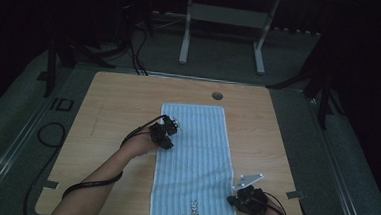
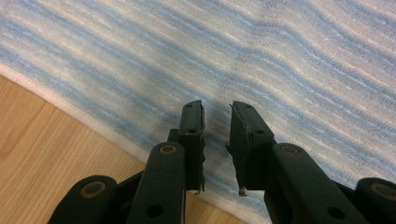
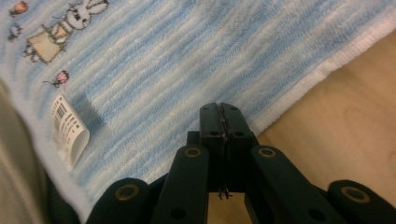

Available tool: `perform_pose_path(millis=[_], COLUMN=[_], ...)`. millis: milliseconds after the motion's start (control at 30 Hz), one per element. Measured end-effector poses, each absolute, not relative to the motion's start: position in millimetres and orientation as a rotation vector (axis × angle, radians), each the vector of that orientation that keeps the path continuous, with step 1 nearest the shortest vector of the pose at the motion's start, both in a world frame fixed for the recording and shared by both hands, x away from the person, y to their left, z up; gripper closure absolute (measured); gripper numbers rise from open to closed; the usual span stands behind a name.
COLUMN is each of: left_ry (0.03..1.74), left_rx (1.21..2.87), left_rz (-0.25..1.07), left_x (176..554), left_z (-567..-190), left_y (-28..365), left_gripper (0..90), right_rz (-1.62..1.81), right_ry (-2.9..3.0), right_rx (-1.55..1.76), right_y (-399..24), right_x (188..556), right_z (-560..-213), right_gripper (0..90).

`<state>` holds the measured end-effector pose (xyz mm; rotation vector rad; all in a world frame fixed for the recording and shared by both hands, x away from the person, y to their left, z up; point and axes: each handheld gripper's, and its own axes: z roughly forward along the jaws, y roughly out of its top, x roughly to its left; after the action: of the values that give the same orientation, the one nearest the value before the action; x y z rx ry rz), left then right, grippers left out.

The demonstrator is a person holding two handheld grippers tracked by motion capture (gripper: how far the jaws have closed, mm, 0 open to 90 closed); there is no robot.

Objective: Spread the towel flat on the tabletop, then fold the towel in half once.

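Observation:
A blue-and-white striped towel (image 1: 196,138) lies flat and lengthwise on the wooden table (image 1: 118,103). My left gripper (image 1: 167,143) rests at the towel's left edge about halfway along. In the left gripper view its jaws (image 2: 217,105) stand a narrow gap apart just above the towel (image 2: 280,56), with nothing between them. My right gripper (image 1: 232,200) is at the towel's right edge near the front corner. Its jaws (image 3: 220,106) are pressed together over the white hem of the towel (image 3: 187,60). A stitched rabbit (image 3: 70,23) and a paper label (image 3: 70,128) mark that end.
A round cable hole (image 1: 217,95) sits near the table's far edge. Behind the table stands a white metal frame (image 1: 224,19), and cables (image 1: 52,129) lie on the grey floor at the left. Bare wood (image 3: 355,107) flanks the towel on both sides.

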<state>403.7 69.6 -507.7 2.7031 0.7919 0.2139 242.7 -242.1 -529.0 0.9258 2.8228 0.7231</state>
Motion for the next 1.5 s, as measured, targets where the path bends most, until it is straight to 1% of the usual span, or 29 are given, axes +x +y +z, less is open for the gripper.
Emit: perform_pose_path(millis=[233, 300, 400, 433, 500, 533, 633, 700, 767, 833, 867, 933, 1000, 1067, 1100, 1167, 1200, 1333, 1500], left_ry=[0.8, 0.794, 0.798, 0.8, 0.81, 0.815, 0.829, 0.842, 0.863, 0.853, 0.853, 0.833, 0.82, 0.817, 0.817, 0.818, 0.825, 0.862, 0.88], left_rx=[2.713, 2.72, 2.717, 2.72, 2.717, 2.719, 2.722, 2.715, 2.702, 2.704, 2.7, 2.698, 2.701, 2.709, 2.709, 2.712, 2.706, 2.704, 2.709], left_rz=[0.199, 0.198, 0.193, 0.196, 0.182, 0.18, 0.163, 0.162, 0.158, 0.151, 0.153, 0.143, 0.145, 0.147, 0.147, 0.165, 0.163, 0.175, 0.174], left_x=[402.1, 401.1, 399.7, 399.5, 399.2, 399.6, 401.4, 402.2, 403.2, 404.5, 404.8, 406.0, 406.6, 407.0, 407.0, 409.2, 410.7, 419.7, 430.0], left_z=[-513.3, -514.1, -513.1, -512.3, -511.0, -510.0, -507.7, -507.5, -508.1, -509.3, -510.0, -511.3, -511.9, -510.8, -510.8, -508.3, -508.2, -512.1, -515.5], left_y=[72.6, 74.0, 75.9, 76.5, 77.4, 78.6, 82.6, 84.7, 87.5, 89.6, 90.2, 91.4, 91.4, 90.6, 90.6, 90.3, 90.5, 91.8, 89.9], left_gripper=[74.6, 71.8, 70.5, 68.2, 66.5, 62.7, 55.8, 51.1, 50.6, 45.7, 45.4, 41.1, 40.2, 40.2, 40.2, 40.2, 40.2, 40.1, 40.1], right_rz=[0.745, 0.74, 0.738, 0.742, 0.753, 0.758, 0.764, 0.793, 0.791, 0.79, 0.775, 0.763, 0.759, 0.78, 0.78, 0.71, 0.695, 0.65, 0.514], right_ry=[2.831, 2.845, 2.838, 2.823, 2.809, 2.806, 2.785, 2.781, 2.762, 2.761, 2.754, 2.735, 2.758, 2.79, 2.79, 2.797, 2.798, 2.804, 2.831], right_rx=[0.997, 0.991, 0.973, 0.969, 0.956, 0.949, 0.923, 0.906, 0.903, 0.902, 0.9, 0.887, 0.875, 0.846, 0.846, 0.803, 0.786, 0.79, 0.816], right_y=[-252.8, -253.7, -256.1, -257.9, -260.5, -262.1, -264.7, -266.5, -266.8, -265.8, -264.3, -262.1, -259.7, -256.1, -256.1, -245.4, -241.3, -227.2, -210.5], right_x=[227.2, 225.3, 230.2, 235.3, 244.8, 251.8, 275.3, 294.5, 316.7, 334.8, 344.1, 364.4, 384.0, 399.6, 399.6, 417.5, 422.1, 440.8, 460.6], right_z=[-529.1, -528.5, -523.8, -520.3, -515.0, -512.3, -504.7, -501.2, -498.1, -496.3, -495.2, -493.5, -492.4, -490.3, -490.3, -485.3, -483.8, -482.6, -492.3], right_gripper=[88.0, 86.7, 86.2, 84.7, 82.3, 81.0, 74.2, 72.2, 70.3, 63.6, 60.5, 56.2, 55.5, 52.5, 52.5, 51.4, 50.2, 50.0, 49.4])
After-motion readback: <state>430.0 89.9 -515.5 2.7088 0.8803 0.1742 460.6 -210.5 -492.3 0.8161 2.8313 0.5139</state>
